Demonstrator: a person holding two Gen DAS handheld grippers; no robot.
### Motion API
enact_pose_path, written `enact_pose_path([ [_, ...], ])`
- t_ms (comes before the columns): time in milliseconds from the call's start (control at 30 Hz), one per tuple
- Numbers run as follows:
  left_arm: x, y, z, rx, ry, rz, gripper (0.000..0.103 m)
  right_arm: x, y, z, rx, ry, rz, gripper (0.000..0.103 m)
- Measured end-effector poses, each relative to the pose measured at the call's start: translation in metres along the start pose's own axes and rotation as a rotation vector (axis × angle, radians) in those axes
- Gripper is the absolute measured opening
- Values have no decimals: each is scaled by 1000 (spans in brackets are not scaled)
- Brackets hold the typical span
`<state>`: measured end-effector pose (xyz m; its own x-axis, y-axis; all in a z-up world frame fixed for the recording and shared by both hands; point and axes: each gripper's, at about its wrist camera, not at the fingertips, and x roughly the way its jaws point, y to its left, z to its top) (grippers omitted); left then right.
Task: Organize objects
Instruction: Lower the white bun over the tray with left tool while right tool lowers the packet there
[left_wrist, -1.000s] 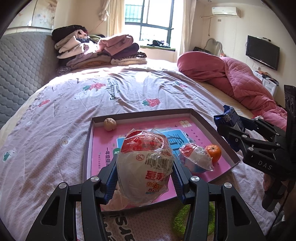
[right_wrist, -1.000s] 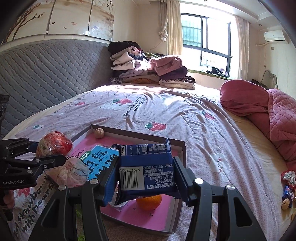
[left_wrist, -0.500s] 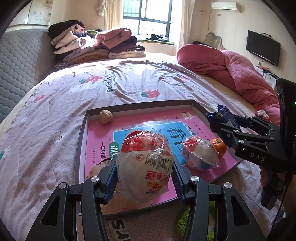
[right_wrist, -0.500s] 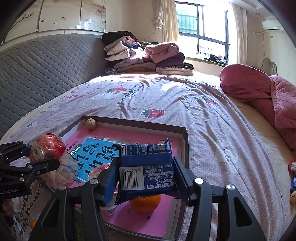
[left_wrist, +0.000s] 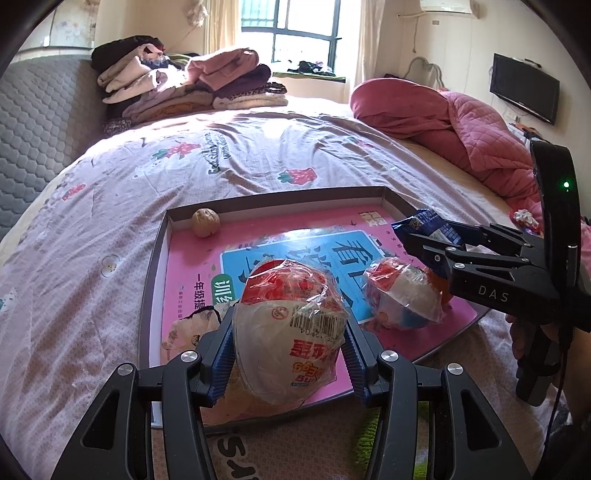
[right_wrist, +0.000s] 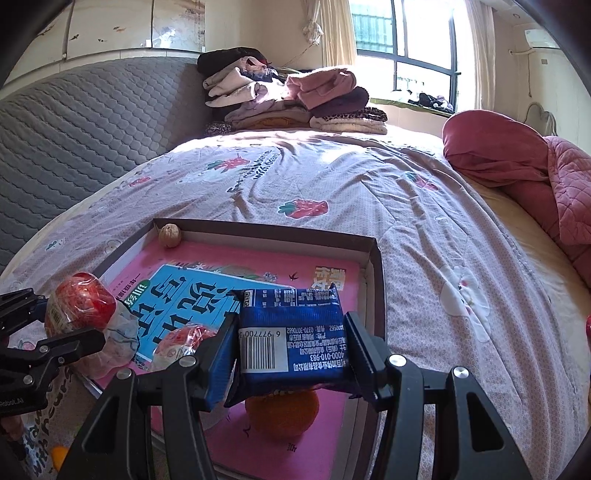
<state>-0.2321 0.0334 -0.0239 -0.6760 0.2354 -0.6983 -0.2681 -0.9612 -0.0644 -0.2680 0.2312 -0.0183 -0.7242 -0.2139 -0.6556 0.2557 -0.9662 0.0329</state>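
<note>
Lowered closer over the pink-lined tray (left_wrist: 155, 280) since a second ago. Left gripper (left_wrist: 290, 350) clamped on wrapped red-white egg (left_wrist: 291, 325), lower centre; right gripper (right_wrist: 291, 349), marked "DAS", clamped on blue packet (right_wrist: 291, 343), barcode "6 97770".

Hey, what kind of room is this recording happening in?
Almost certainly a home bedroom: a bed with a strawberry-print quilt fills the view, a grey padded headboard stands behind it, and folded clothes are stacked near the window.
</note>
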Motion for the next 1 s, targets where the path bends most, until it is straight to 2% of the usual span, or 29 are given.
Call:
enact_pose_path([
  [333,6,-1,-3,7,28,-8,53,12,-1,2,-6,41,-12,56],
  [1000,16,-2,-7,19,64,-10,54,16,-1,3,-11,56,-47,56],
])
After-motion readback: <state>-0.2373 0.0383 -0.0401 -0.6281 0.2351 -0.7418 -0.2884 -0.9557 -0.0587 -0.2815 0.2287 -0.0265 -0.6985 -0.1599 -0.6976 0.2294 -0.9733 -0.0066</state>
